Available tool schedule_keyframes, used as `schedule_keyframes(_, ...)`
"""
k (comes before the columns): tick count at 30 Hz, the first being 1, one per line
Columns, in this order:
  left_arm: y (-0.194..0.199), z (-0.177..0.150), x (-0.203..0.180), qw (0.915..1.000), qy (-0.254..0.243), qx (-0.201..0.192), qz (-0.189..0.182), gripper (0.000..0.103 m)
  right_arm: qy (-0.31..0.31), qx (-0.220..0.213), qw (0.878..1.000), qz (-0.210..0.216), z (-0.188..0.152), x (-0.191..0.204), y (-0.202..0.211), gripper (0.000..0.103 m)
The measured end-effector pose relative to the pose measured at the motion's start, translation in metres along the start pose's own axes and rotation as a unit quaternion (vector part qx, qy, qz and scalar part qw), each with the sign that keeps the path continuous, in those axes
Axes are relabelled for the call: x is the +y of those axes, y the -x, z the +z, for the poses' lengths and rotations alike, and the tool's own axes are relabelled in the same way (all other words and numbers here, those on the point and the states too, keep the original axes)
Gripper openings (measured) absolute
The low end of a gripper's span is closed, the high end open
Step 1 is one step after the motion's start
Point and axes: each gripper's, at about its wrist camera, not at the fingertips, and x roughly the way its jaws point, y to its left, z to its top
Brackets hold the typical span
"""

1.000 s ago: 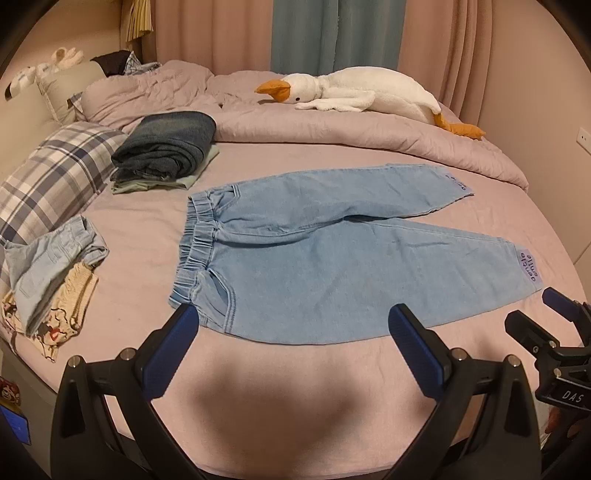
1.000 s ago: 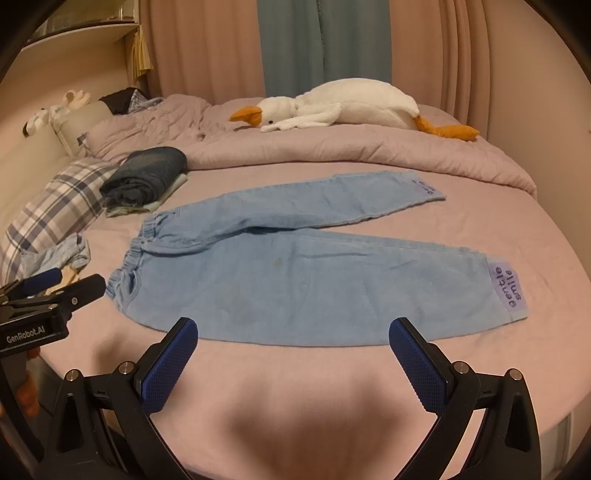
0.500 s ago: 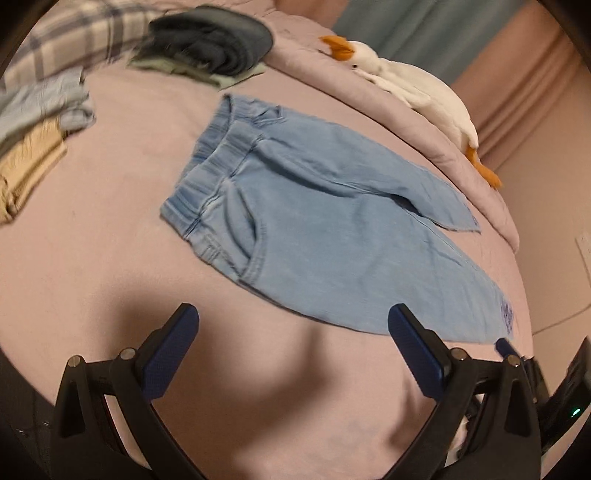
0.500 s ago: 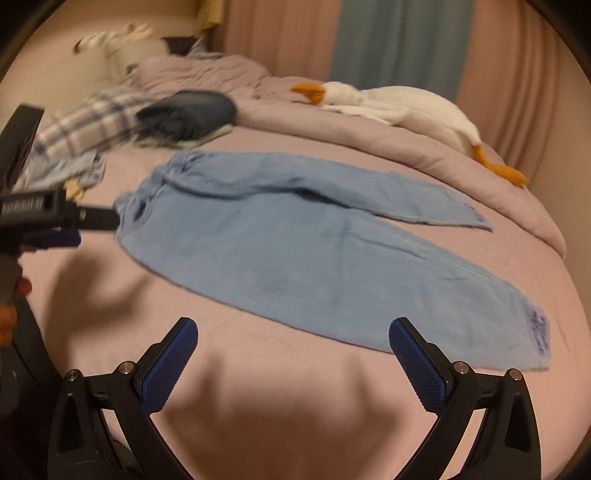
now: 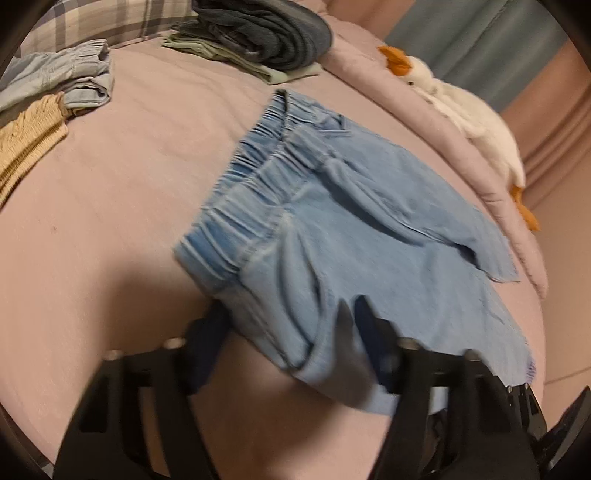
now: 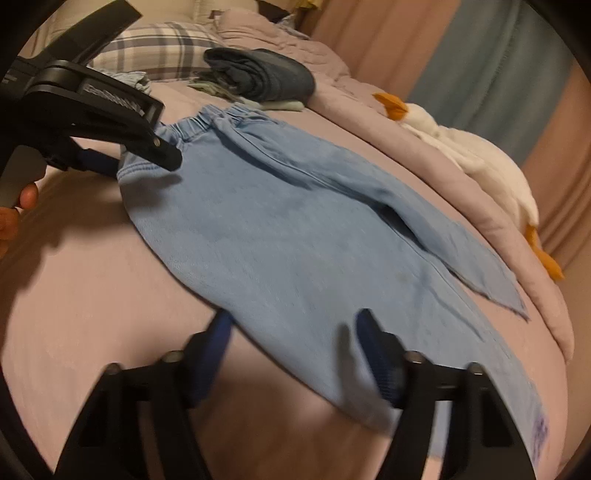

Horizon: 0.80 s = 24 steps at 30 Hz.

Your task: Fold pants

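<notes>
Light blue denim pants (image 5: pixel 369 229) lie flat on the pink bed sheet (image 5: pixel 129 221), elastic waistband to the left and legs running right. My left gripper (image 5: pixel 291 339) is down at the near waistband corner. Its jaws are closing, and the corner's fabric lies between the blue pads (image 5: pixel 207 343), which are blurred and still apart. In the right wrist view the left gripper (image 6: pixel 140 162) straddles that same corner. My right gripper (image 6: pixel 295 343) is at the near edge of the near leg (image 6: pixel 295 258). Its jaws are closing too, with the hem-side edge between the fingers.
Folded dark jeans (image 5: pixel 266 33) sit on a green garment by a plaid pillow (image 5: pixel 110 18). Loose light clothes (image 5: pixel 55 77) and a tan garment (image 5: pixel 29 140) lie at the left. A white goose plush (image 5: pixel 469 114) rests on the bunched quilt (image 5: pixel 362 74). A hand (image 6: pixel 14 214) holds the left gripper.
Both grippers dropped toward the bed, rolled and closed in on the pants' near edge. Their jaws narrowed from wide open, and fabric now lies between the fingers.
</notes>
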Motion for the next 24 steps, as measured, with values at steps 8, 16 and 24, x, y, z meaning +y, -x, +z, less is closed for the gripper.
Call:
schedule_keyframes(8, 0.019, -0.001, 0.009, 0.9999, -0.012, -0.003, -0.002, 0.024, -0.003, 0.003, 0.999, 0.041, 0.005, 0.002, 0.010, 0.015)
schedule_keyframes(16, 0.024, -0.010, 0.016, 0.9987, -0.045, 0.016, 0.016, 0.031, 0.009, 0.029, 0.998, 0.051, 0.003, 0.011, 0.007, 0.017)
schedule_keyframes(24, 0.070, -0.015, -0.005, 0.9875, -0.130, -0.073, 0.049, 0.062, -0.139, -0.007, 0.984, 0.112, 0.008, -0.050, 0.045, 0.024)
